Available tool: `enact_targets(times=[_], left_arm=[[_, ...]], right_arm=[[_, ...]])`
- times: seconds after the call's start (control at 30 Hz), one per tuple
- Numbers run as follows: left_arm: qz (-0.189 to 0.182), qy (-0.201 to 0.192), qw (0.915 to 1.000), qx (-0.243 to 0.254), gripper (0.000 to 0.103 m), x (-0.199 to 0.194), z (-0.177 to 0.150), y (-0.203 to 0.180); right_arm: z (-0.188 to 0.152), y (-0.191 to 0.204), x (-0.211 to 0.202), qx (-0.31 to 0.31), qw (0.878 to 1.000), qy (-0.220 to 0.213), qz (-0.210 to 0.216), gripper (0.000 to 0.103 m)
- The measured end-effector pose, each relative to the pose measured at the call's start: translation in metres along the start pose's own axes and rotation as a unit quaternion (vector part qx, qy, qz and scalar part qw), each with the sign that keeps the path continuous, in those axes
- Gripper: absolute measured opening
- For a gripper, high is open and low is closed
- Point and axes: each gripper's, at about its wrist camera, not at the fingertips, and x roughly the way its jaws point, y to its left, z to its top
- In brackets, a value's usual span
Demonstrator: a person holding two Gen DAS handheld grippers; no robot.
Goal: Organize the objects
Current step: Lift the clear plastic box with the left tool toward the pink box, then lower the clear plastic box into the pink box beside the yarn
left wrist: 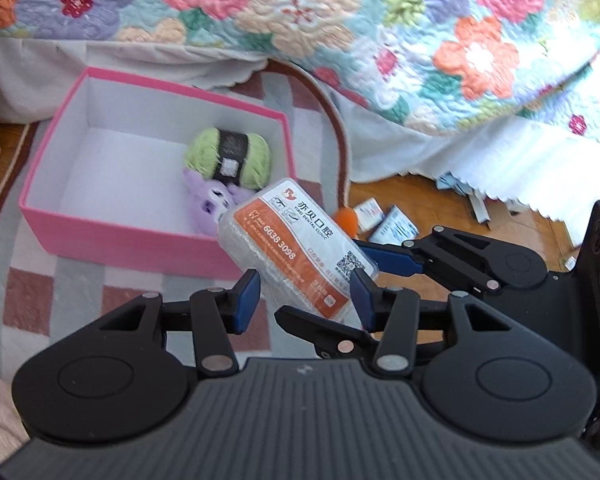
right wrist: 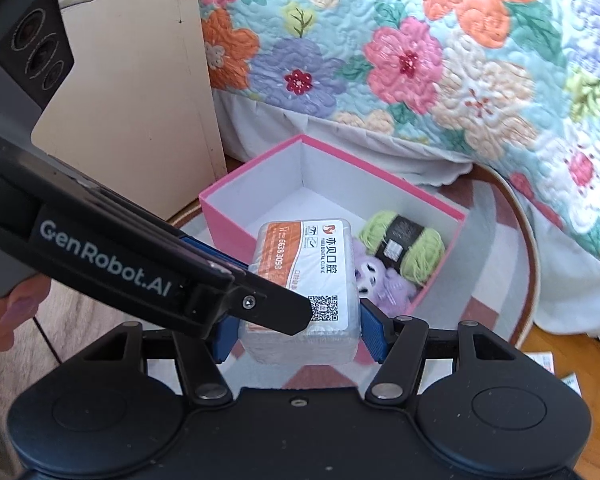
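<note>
Beside a bed covered with a flowered quilt [left wrist: 340, 12], a checked rug [left wrist: 40, 300] lies on a wooden floor and carries an open pink box [left wrist: 112, 236] with white inner walls. Inside the box, against its right-hand side, sit a ball of green yarn [left wrist: 228, 154] with a dark band and a small purple plush toy [left wrist: 212, 204], touching each other; most of the box floor is bare.

Above the near edge of the box hangs a pack of tissues [right wrist: 304, 288] with an orange and white label. The right gripper [right wrist: 296, 338] has its blue pads clamped on the pack's two sides, carrying its weight. The left gripper [left wrist: 304, 296] stands spread apart around the same pack, its pads not clearly pressing it, so it seems to be steadying or handing over rather than holding.

Judging by the pack's tilt toward the box, it is meant to go in next to the yarn and toy. Small paper packets [left wrist: 384, 220] lie scattered on the bare floor nearby.
</note>
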Motion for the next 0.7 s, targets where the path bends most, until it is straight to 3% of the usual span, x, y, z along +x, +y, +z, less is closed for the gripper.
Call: enact_targets(times=[0.5, 0.6, 0.7], left_arm=[[0.044, -0.026, 0.9977, -0.044, 0.049, 0.044, 0.062, 0.052], [0.061, -0.016, 0.9967, -0.05, 0.05, 0.063, 0.068, 0.065], [0.065, -0.003, 0.9958, -0.063, 0.05, 0.079, 0.076, 0.081]], right_arm=[[0.041, -0.029, 0.077, 0.028, 0.999, -0.037, 0.007, 0.066], [0.043, -0.04, 0.102, 0.074, 0.997, -0.025, 0.022, 0.066], [0.042, -0.038, 0.123, 0.067, 0.997, -0.017, 0.016, 0.066]])
